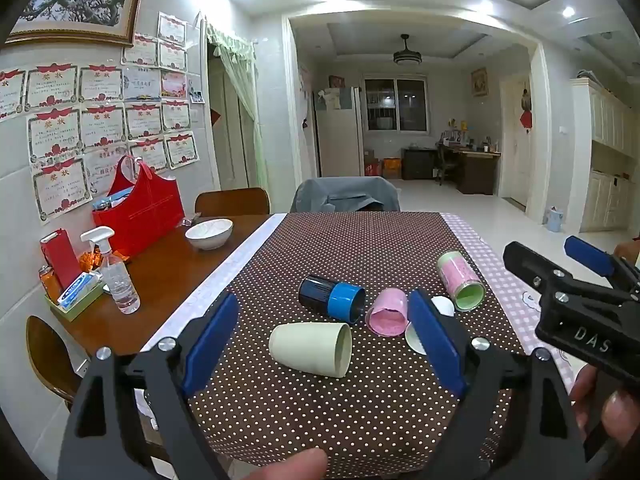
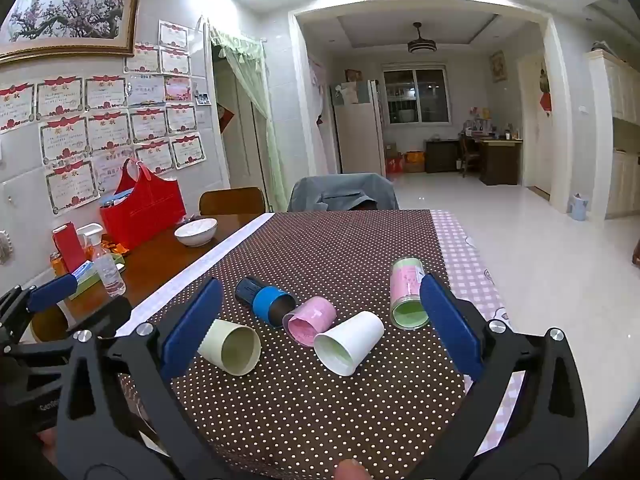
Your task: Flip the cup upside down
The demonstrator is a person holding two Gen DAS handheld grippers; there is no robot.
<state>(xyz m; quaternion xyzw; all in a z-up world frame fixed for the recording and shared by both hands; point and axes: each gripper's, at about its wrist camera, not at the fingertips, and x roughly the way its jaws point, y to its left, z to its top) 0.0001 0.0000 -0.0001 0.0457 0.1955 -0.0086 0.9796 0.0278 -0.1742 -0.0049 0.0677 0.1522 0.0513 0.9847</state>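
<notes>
Tiled room with white walls and a glossy pale floor (image 2: 532, 264), opening through a wide archway onto a further space with a dark window (image 2: 416, 96) and a ceiling fan lamp (image 1: 407, 56). On the left wall, a gold-framed blossom painting (image 1: 76, 0) above rows of red-trimmed paper certificates (image 1: 80, 120). Filling the foreground, a long wooden worktop (image 1: 168, 264), mostly draped in a brown cloth with white polka dots (image 2: 340, 248) with a pink checked cloth (image 2: 460, 256) along its right edge. At the far end, a chair under a grey jacket (image 1: 344, 196). On the bare wood at left, a red felt tote bag (image 1: 140, 208), a white ceramic bowl (image 1: 209, 233) and a clear spray bottle with a white trigger (image 1: 116, 276).

Open wide over the near edge of the cloth, the left gripper (image 1: 324, 340) and the right gripper (image 2: 316, 324), blue-padded fingers (image 2: 192, 324) apart and holding nothing.

Lying on their sides between them on the dotted cloth, five cups: a cream plastic cup (image 1: 310, 343) nearest the left fingers, a white paper cup (image 2: 348, 342), a pink cup (image 2: 312, 320) touching a dark cup with a blue band (image 2: 266, 300), and well right a pink-and-green patterned cup (image 2: 408, 294).
</notes>
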